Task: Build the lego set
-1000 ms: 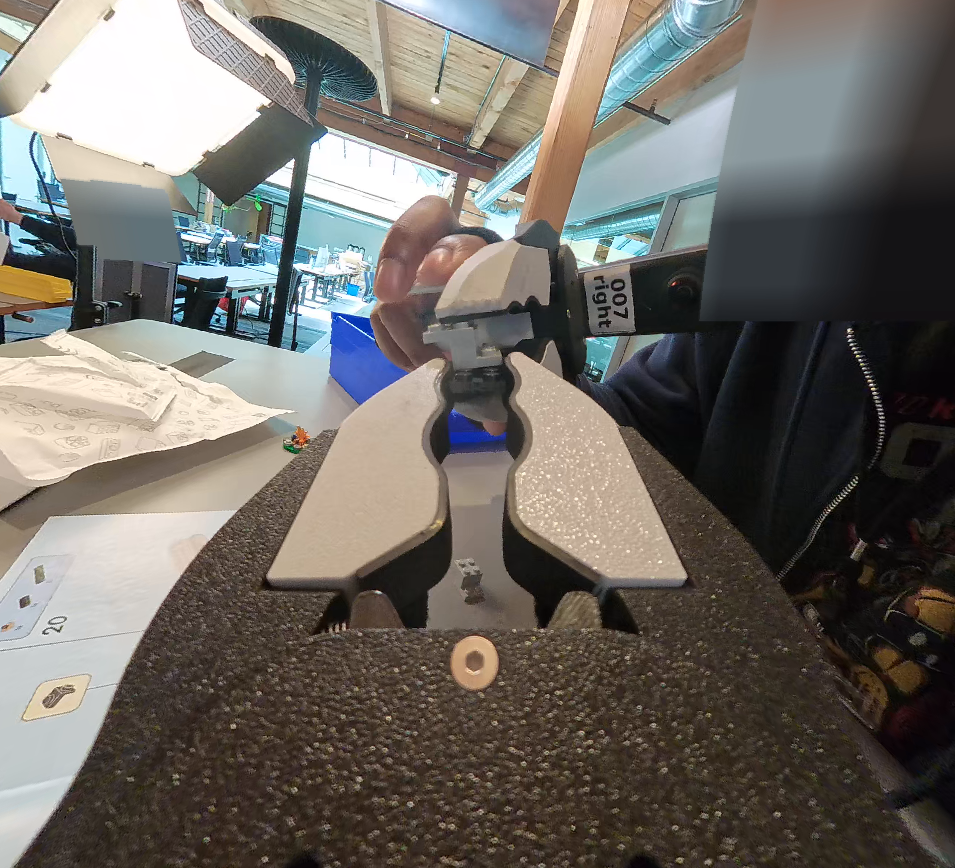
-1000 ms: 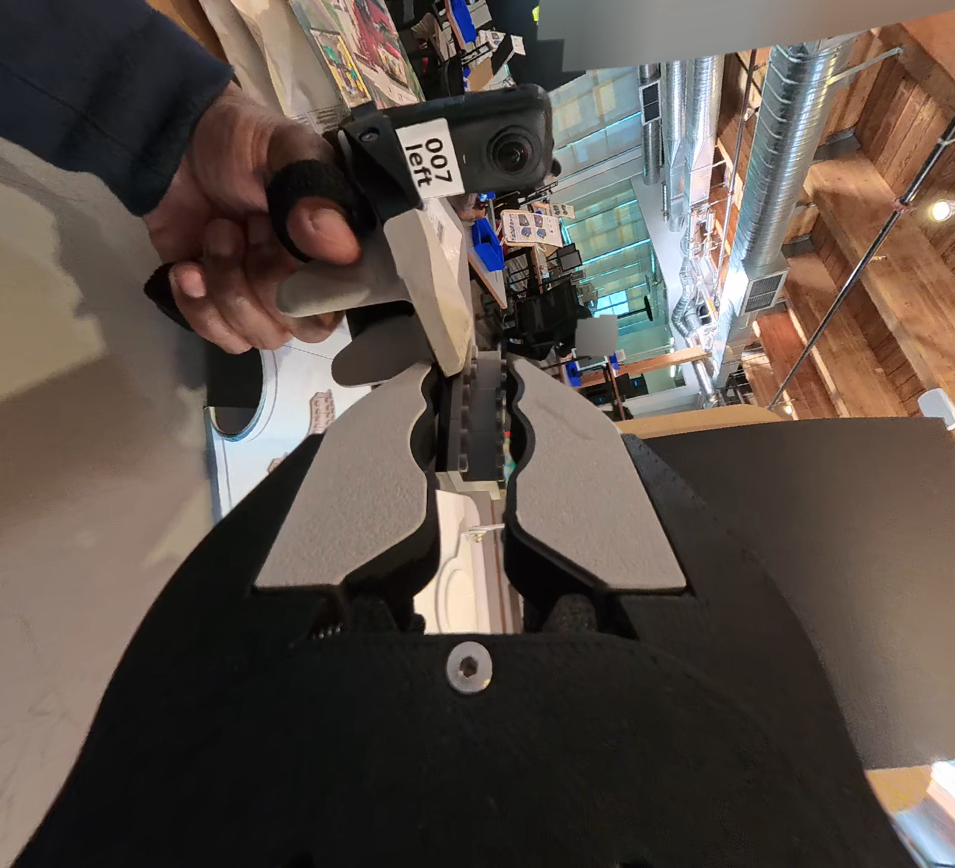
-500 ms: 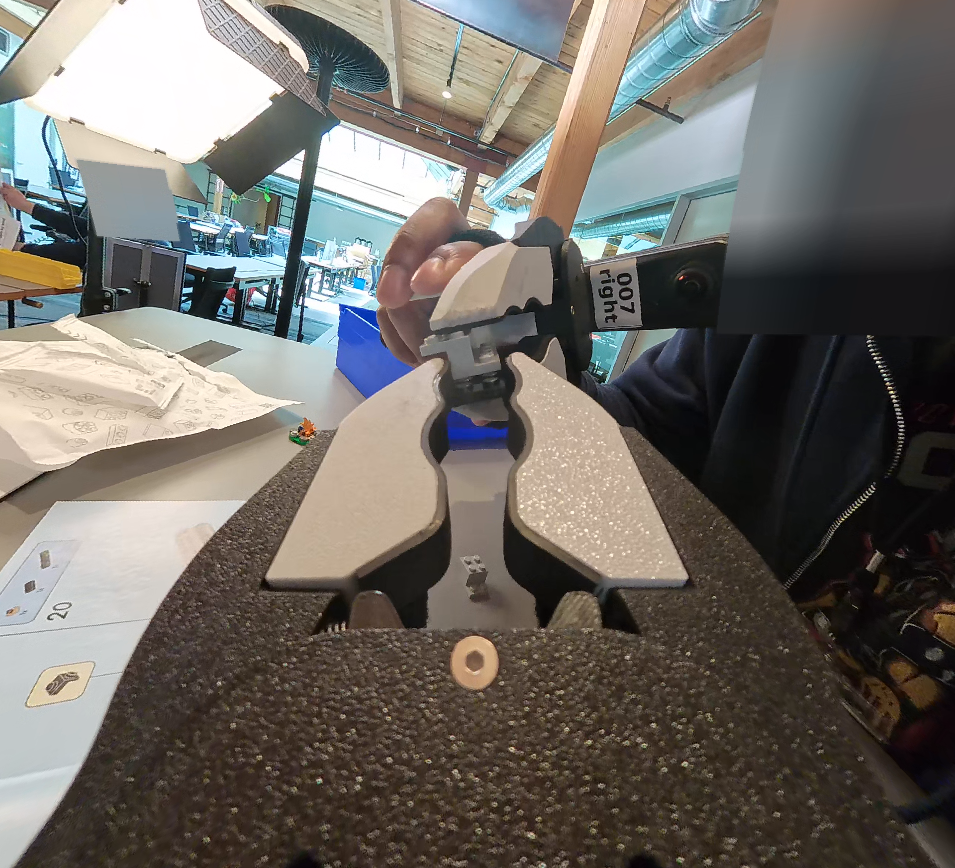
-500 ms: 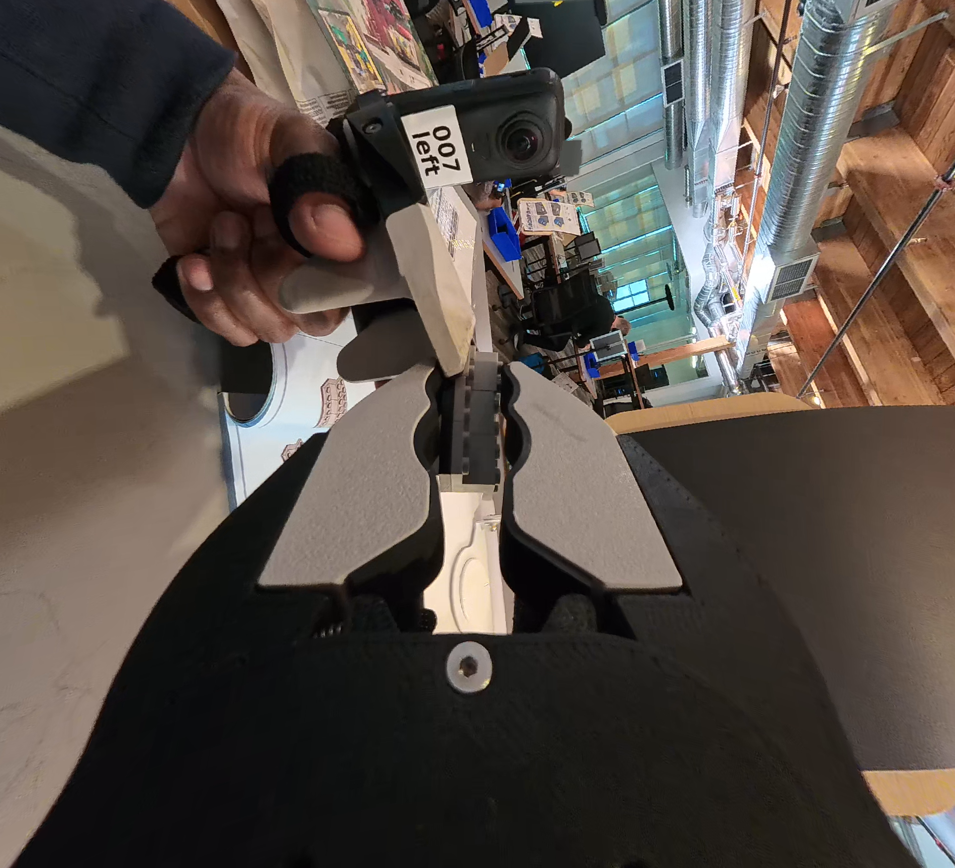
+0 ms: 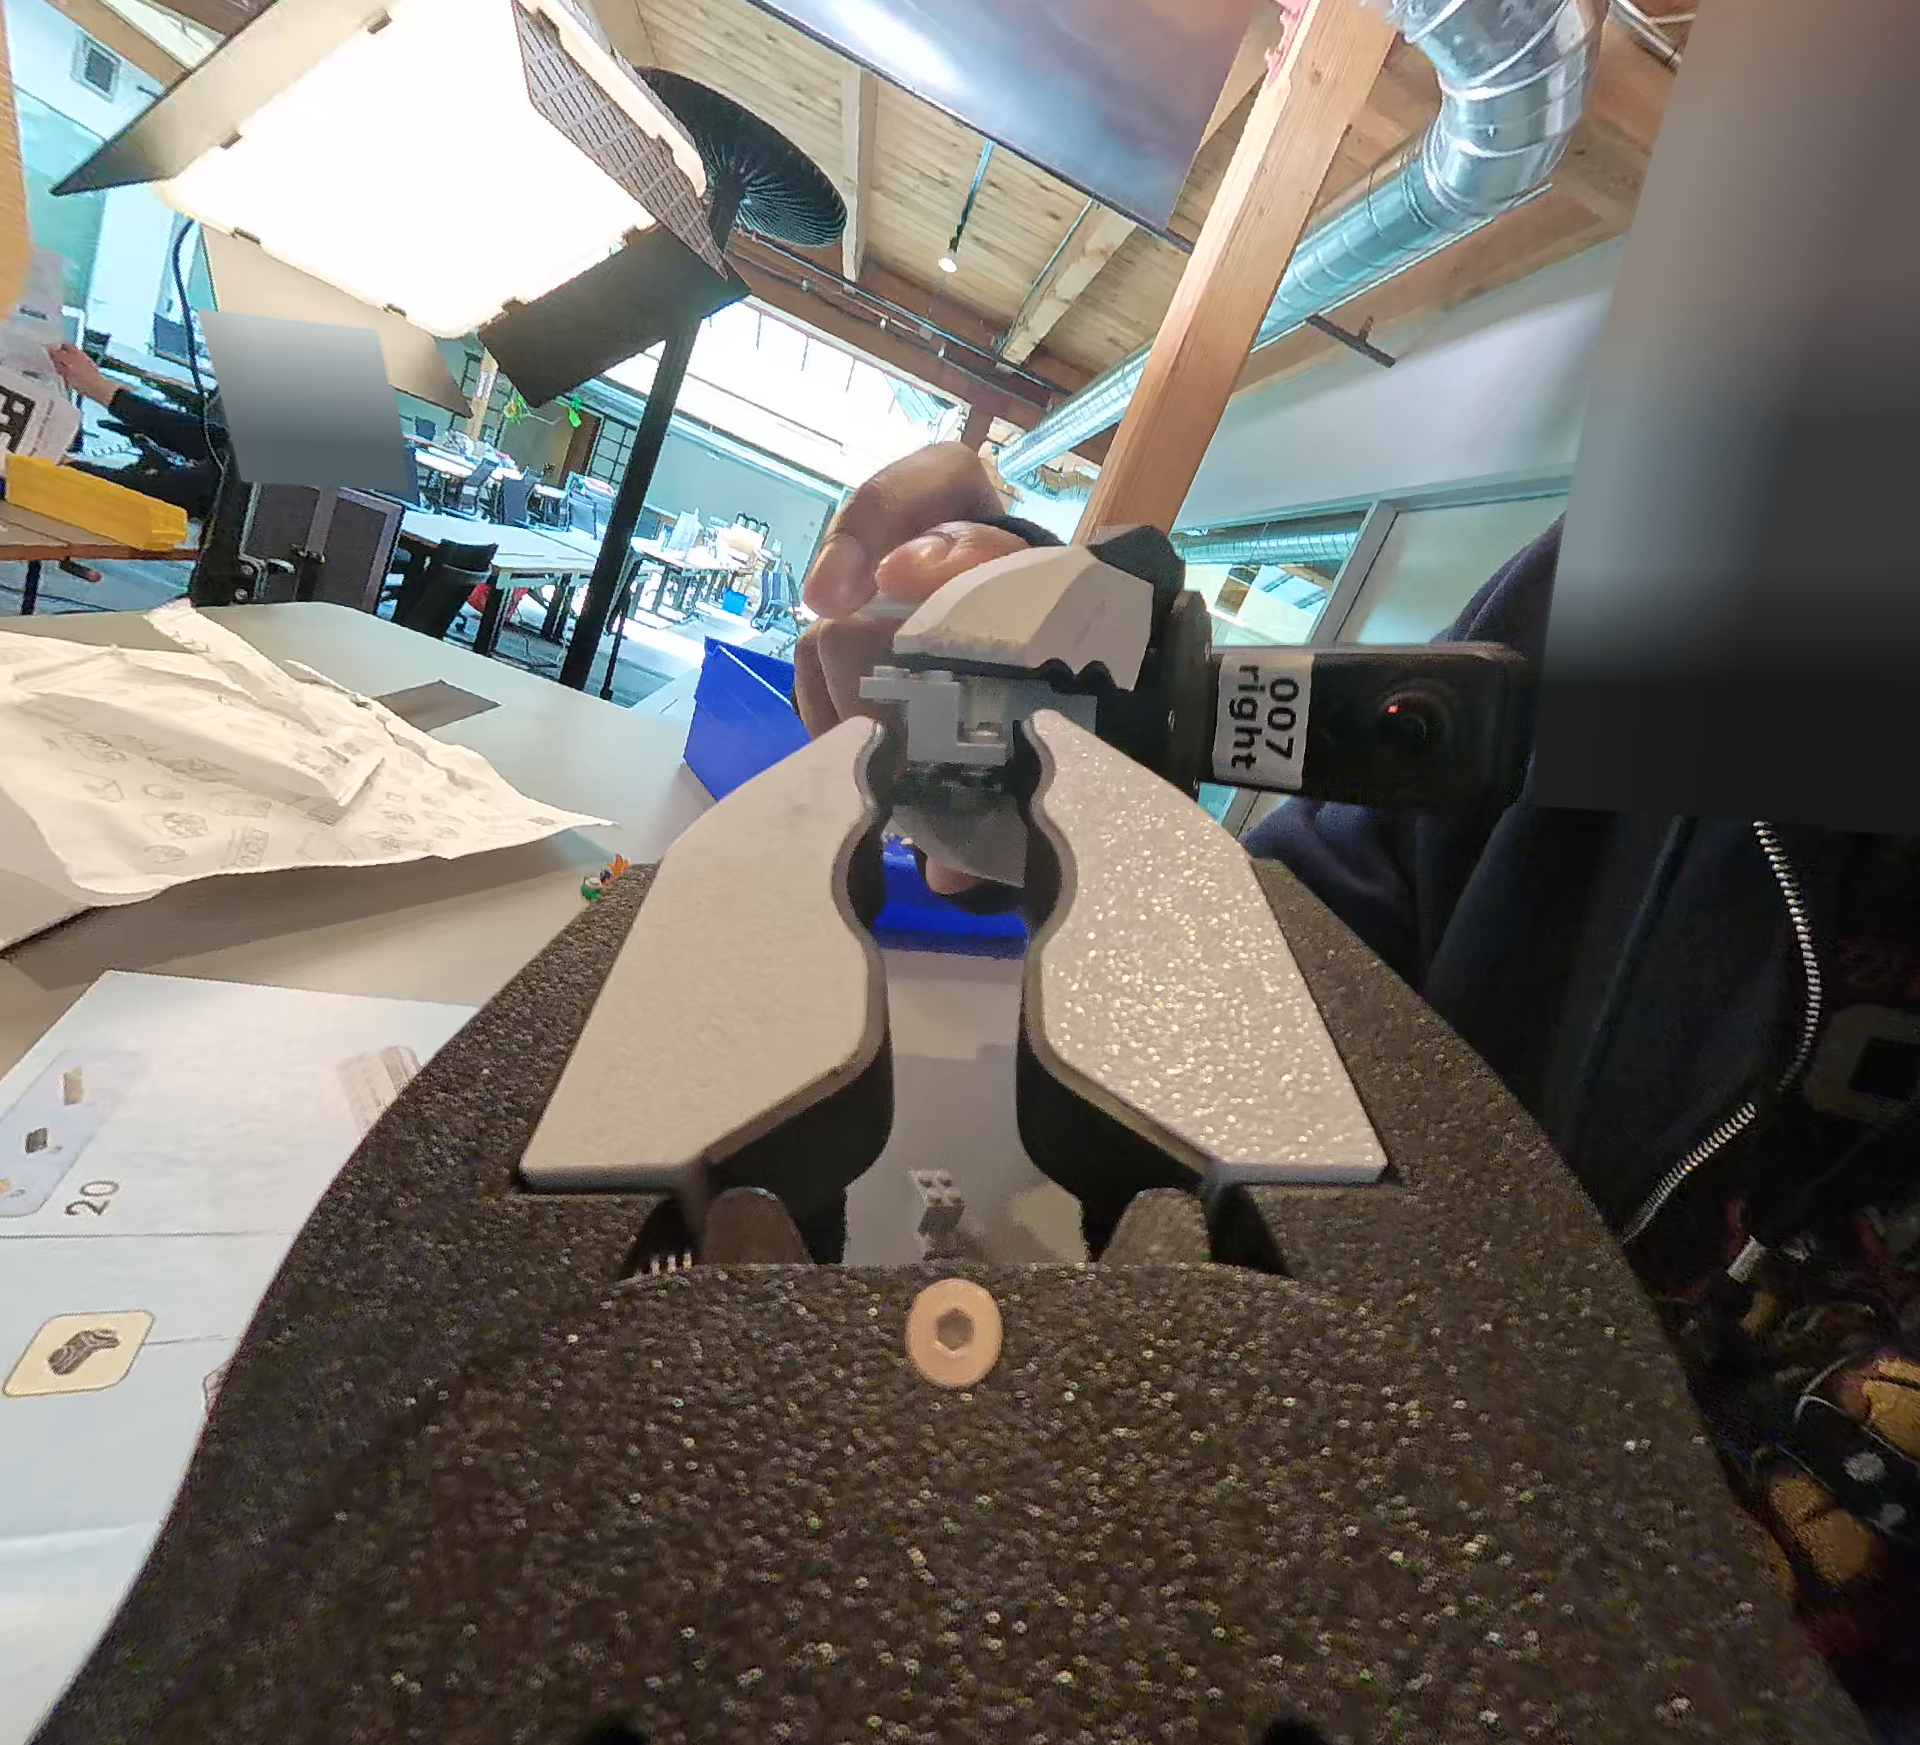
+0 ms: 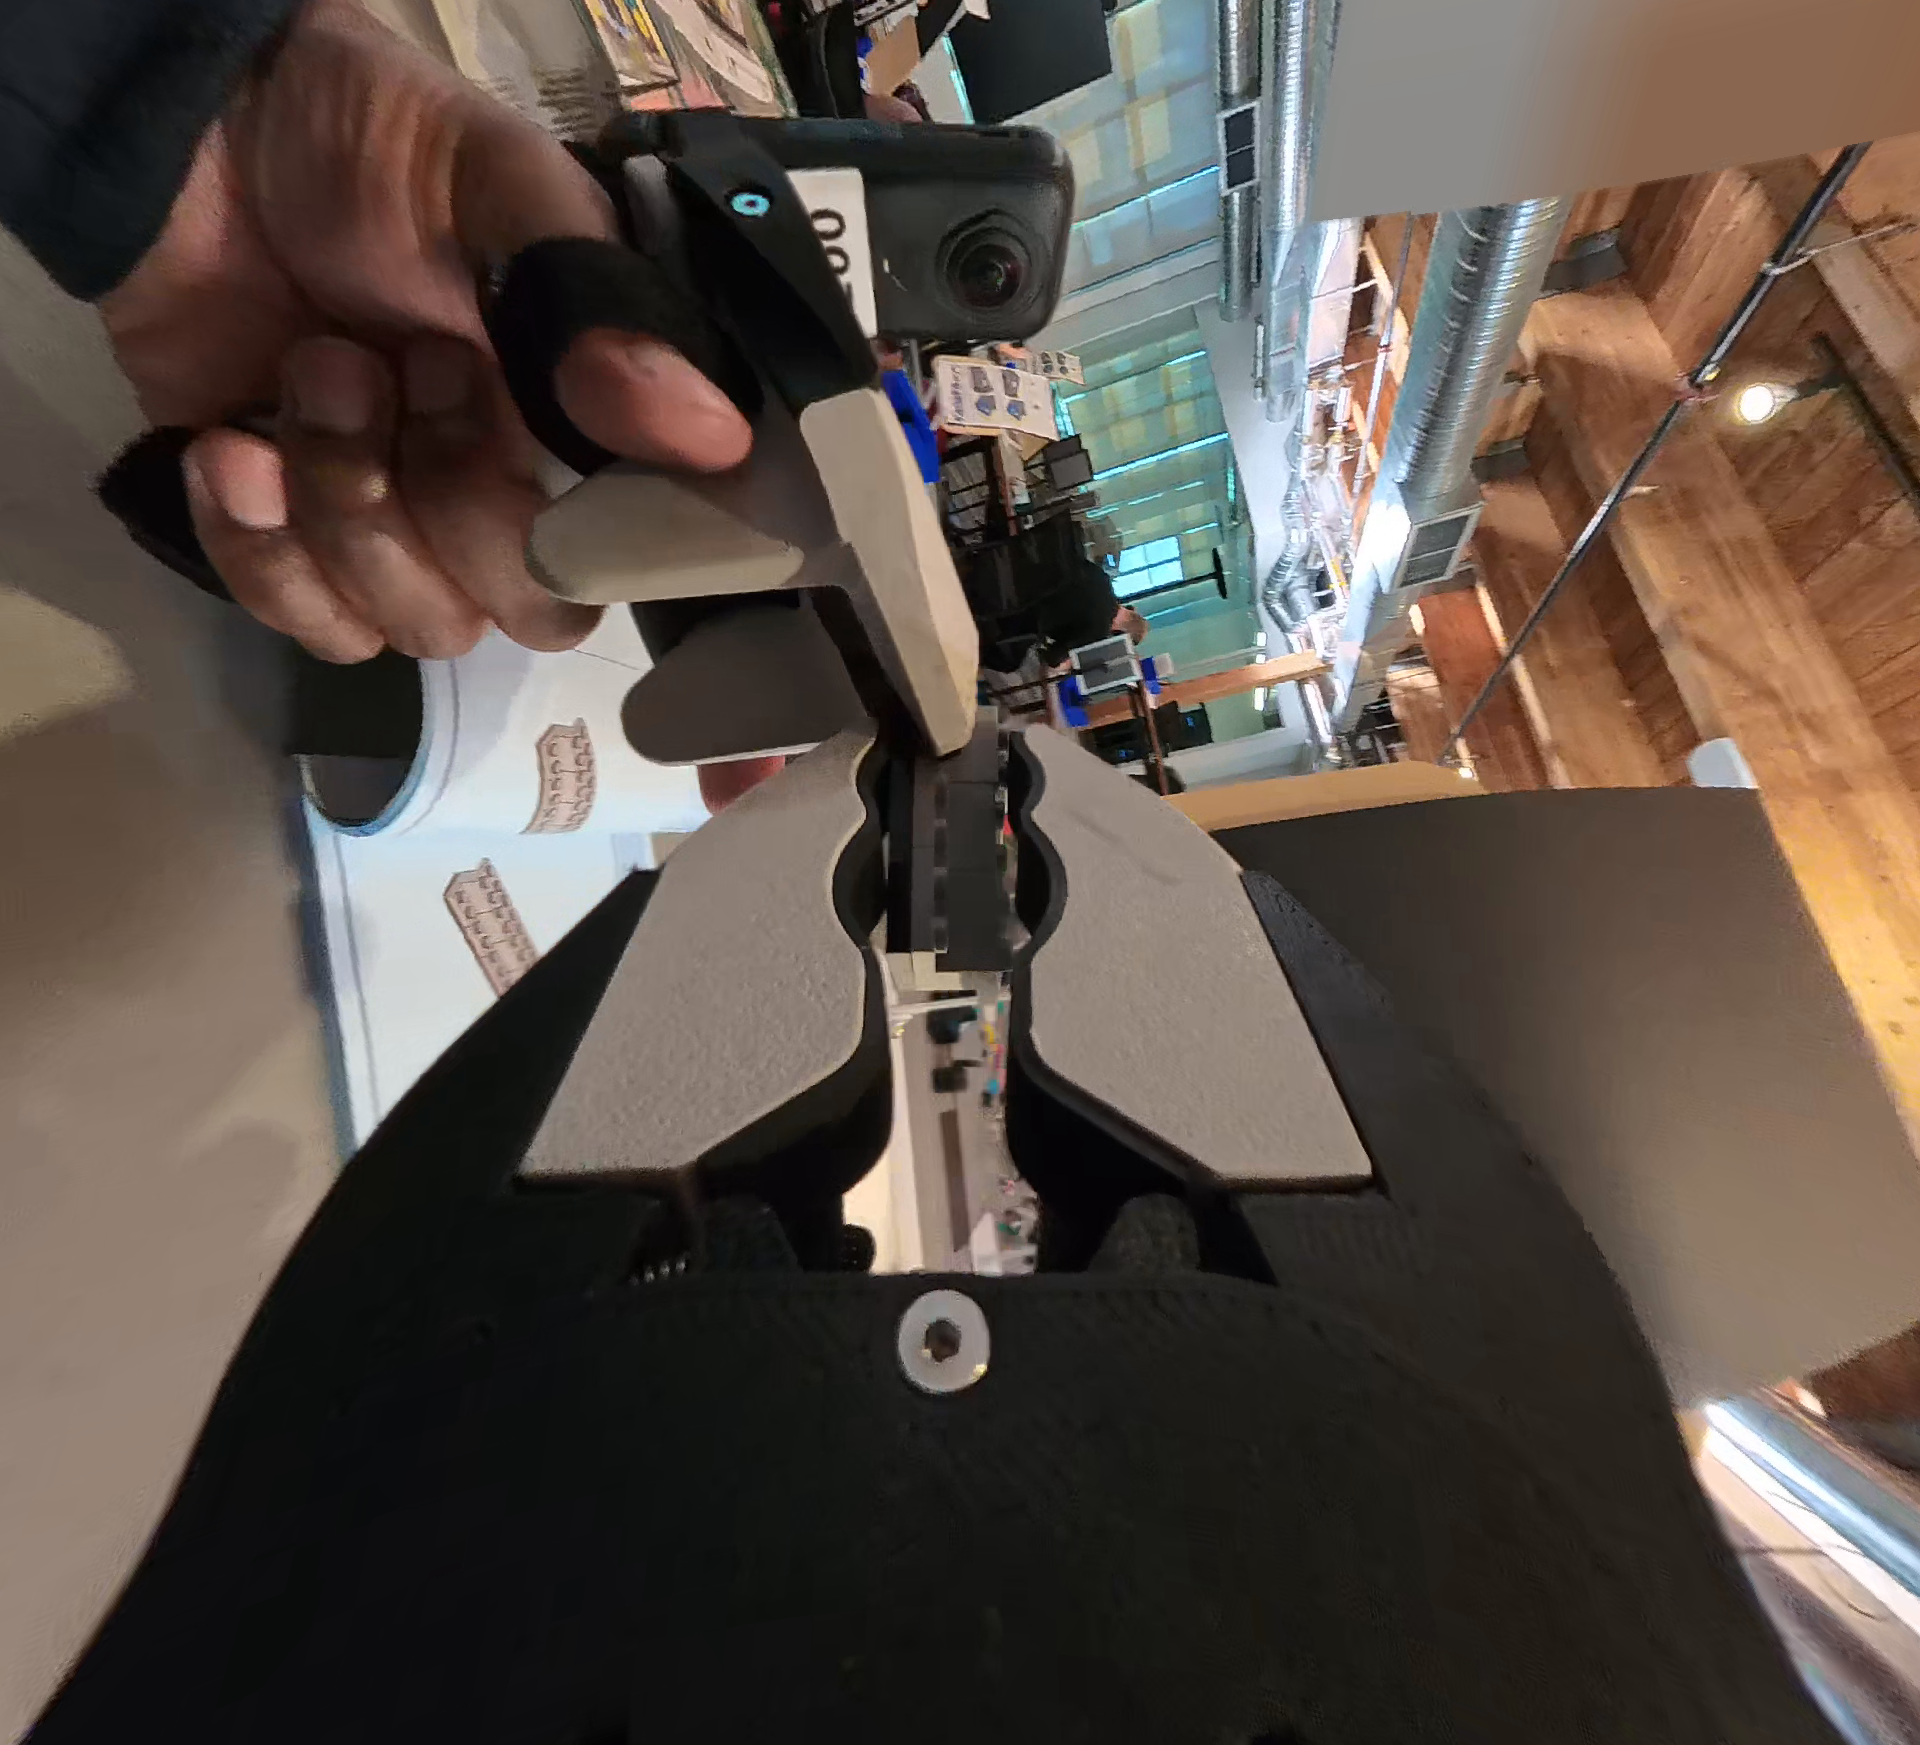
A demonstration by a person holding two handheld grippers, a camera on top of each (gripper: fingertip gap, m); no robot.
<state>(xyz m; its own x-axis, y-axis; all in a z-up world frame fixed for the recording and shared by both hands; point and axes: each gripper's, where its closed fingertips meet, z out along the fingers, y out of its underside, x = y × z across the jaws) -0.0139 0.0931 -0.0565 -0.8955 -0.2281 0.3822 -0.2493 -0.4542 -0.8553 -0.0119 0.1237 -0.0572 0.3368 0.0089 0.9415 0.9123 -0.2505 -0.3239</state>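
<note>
Tongs meet over one grey brick assembly (image 5: 940,731): the right tongs (image 6: 948,848) pinch its dark stacked plates (image 6: 951,864) from both sides, while the left tongs (image 5: 948,750) stand narrowly apart about its lower end, contact unclear. Beyond lie a blue bin (image 5: 740,719), crumpled paper bag (image 5: 208,750) and instruction booklet (image 5: 208,1124) on the grey surface (image 5: 343,926).

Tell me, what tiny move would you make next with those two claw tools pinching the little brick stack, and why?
Probably ease the left gripper gently inward, seating its light grey plastic brick piece onto the dark grey and black brick stack. The right gripper clamps that stack edge-on, and both tools meet tip to tip above the grey table, so the pieces look nearly joined.
</note>
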